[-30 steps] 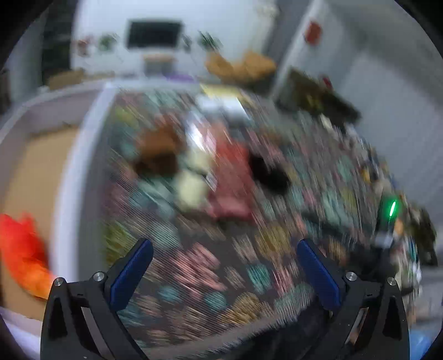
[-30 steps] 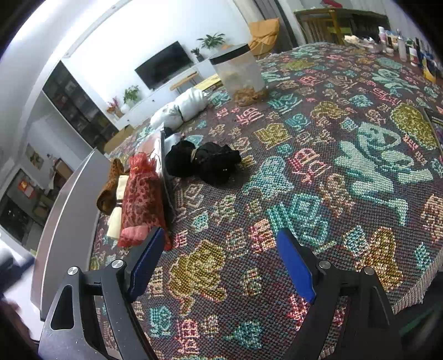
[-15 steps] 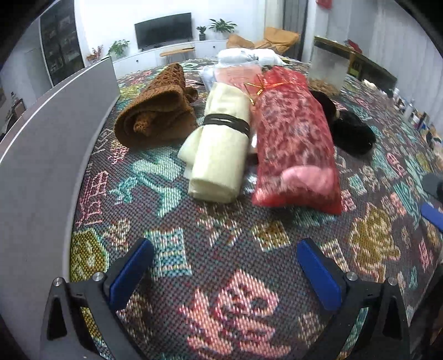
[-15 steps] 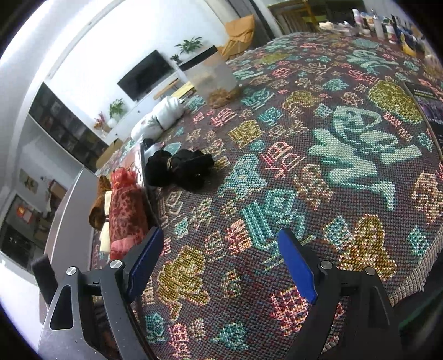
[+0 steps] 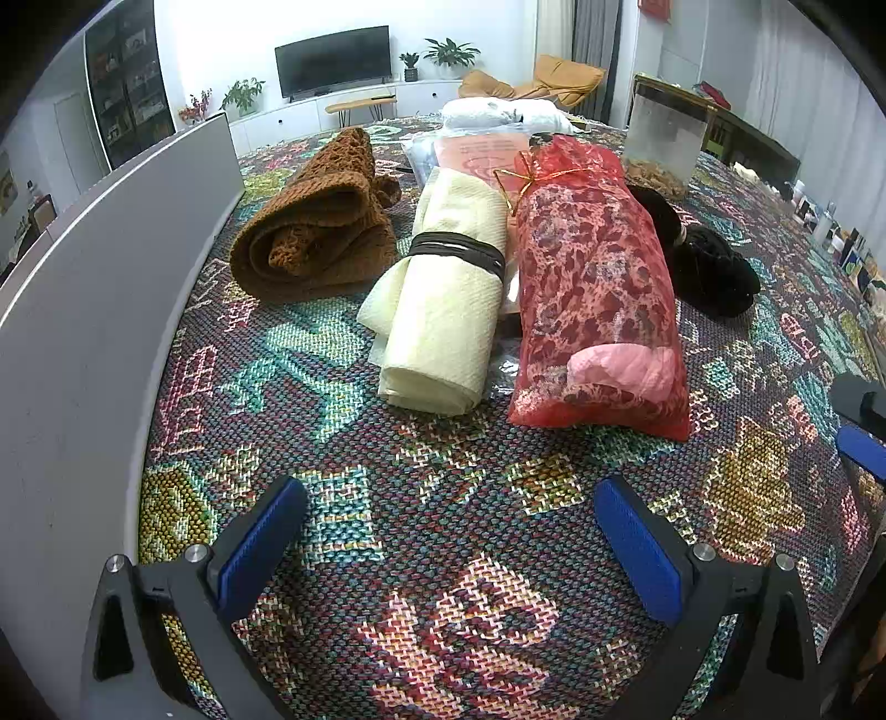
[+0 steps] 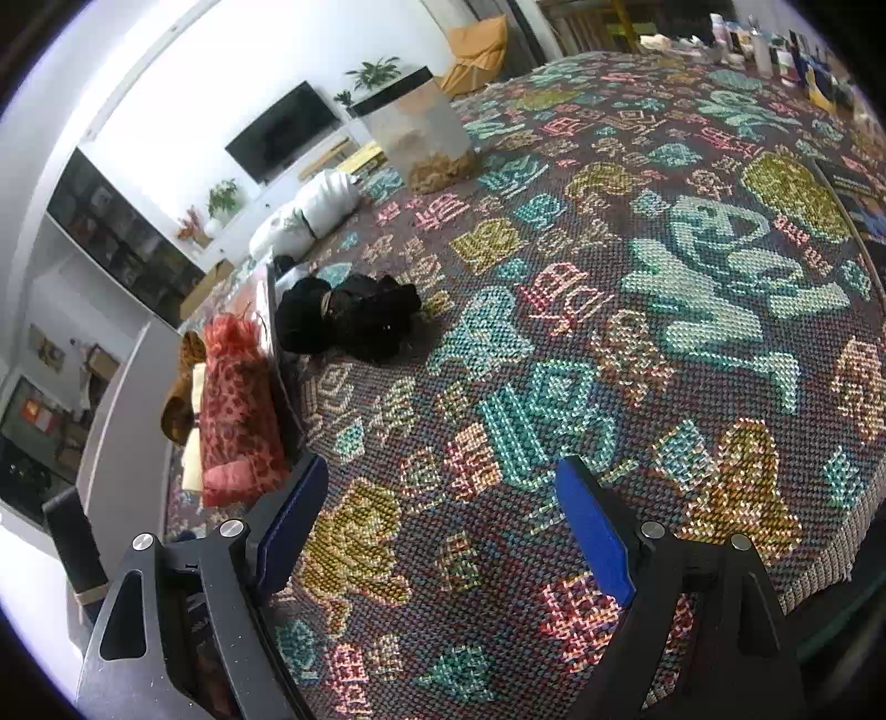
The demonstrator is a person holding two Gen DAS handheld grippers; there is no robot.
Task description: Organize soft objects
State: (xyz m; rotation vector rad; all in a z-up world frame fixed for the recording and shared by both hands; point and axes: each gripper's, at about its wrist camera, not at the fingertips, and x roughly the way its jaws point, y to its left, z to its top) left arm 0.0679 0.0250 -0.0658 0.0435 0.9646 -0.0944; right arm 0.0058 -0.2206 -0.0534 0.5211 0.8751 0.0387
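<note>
Holding nothing, your left tongs (image 5: pixel 448 545) and right tongs (image 6: pixel 443 526) gape wide; the cream roll (image 5: pixel 443 299) lies at twelve o'clock from the left ones.

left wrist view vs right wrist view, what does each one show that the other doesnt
Only the left wrist view shows the black band around the cream roll, the brown knit's rolled end, and the open left gripper itself.

Only the right wrist view shows the wide bare stretch of patterned cloth, the bottles at its far edge, and the open right gripper itself.

Both show the red mesh bag, black bundle, white bundle, clear container and TV.
</note>
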